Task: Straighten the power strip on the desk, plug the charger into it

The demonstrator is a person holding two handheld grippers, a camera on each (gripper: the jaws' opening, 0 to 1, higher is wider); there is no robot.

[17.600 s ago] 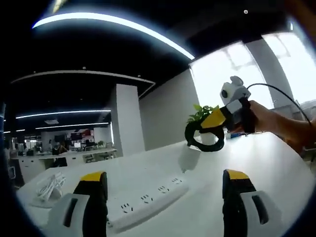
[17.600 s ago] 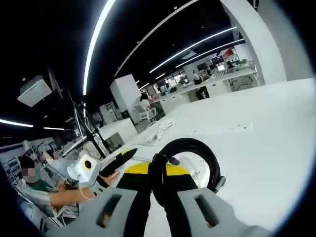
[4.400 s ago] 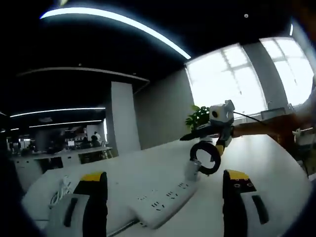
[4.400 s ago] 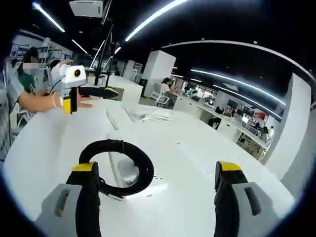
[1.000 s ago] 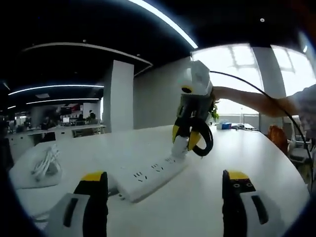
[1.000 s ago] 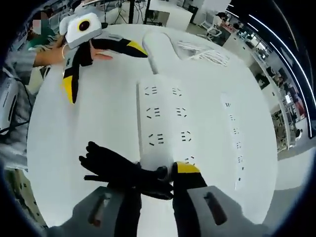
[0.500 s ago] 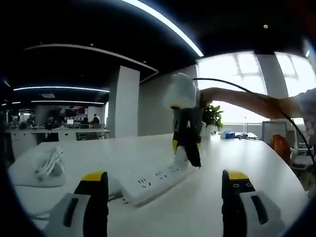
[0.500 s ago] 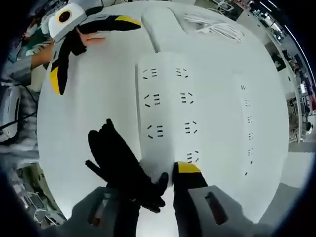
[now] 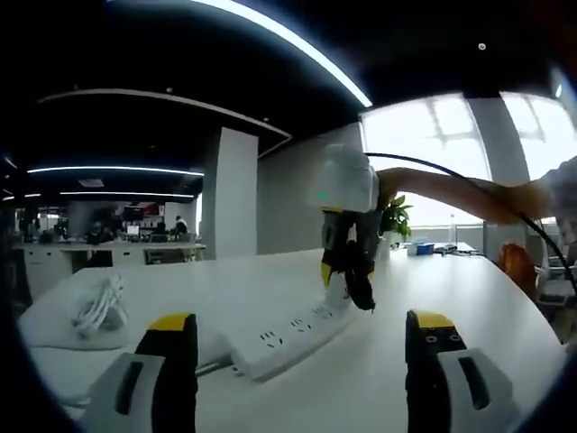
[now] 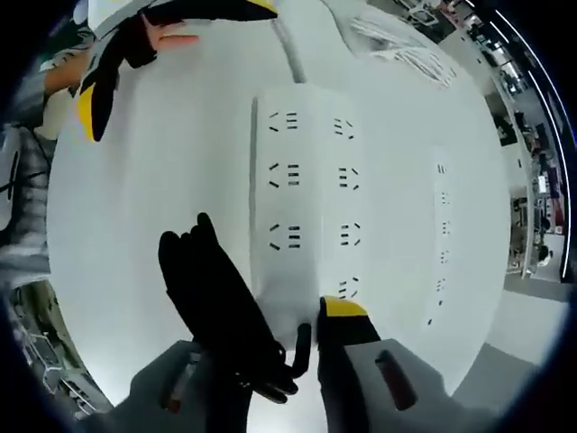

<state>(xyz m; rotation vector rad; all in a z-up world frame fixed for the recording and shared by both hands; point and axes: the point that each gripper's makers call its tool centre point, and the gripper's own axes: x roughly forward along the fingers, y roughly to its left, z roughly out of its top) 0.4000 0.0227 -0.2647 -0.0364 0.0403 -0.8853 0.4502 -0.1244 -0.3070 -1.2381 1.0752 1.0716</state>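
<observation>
Left tool point(image 9: 293, 379): jaws spread wide, nothing between them, yellow-tipped black fingers point(image 9: 171, 361) over grey bodies, held low above the white tabletop point(image 9: 361, 379). Directly ahead of it, between the two jaws and slightly to the left, lies the power strip point(image 9: 288, 334), a long white plastic block with rounded edges and dark socket slots along its top, running away at an angle. At its far end the right tool point(image 9: 347, 271) points straight down onto the strip, held by a person's hand point(image 9: 397, 185) and forearm reaching in from the right, with a dark cable point(image 9: 487, 203) trailing along the arm. Beyond and to the left of the left tool sits a bundle of white cables point(image 9: 95, 307) on a pale pad. A small green plant point(image 9: 394, 216) stands just behind the right tool; a white square column and bright windows lie well beyond. Right tool point(image 10: 302, 347): looking straight down, jaws drawn close together and clamped on the charger point(image 10: 293, 302), a white body partly hidden by the jaws, at the near end of the power strip point(image 10: 311, 189); whether its pins are fully seated cannot be told. A coiled black cable point(image 10: 212, 289), matte and bunched, hangs to the left of the jaws over the tabletop point(image 10: 153, 180) and obscures the strip's near left corner. The strip shows two columns of sockets. A second, narrower white strip point(image 10: 440, 244) lies to the right, apart. The left tool point(image 10: 108, 54) is at the far left, well apart.
</observation>
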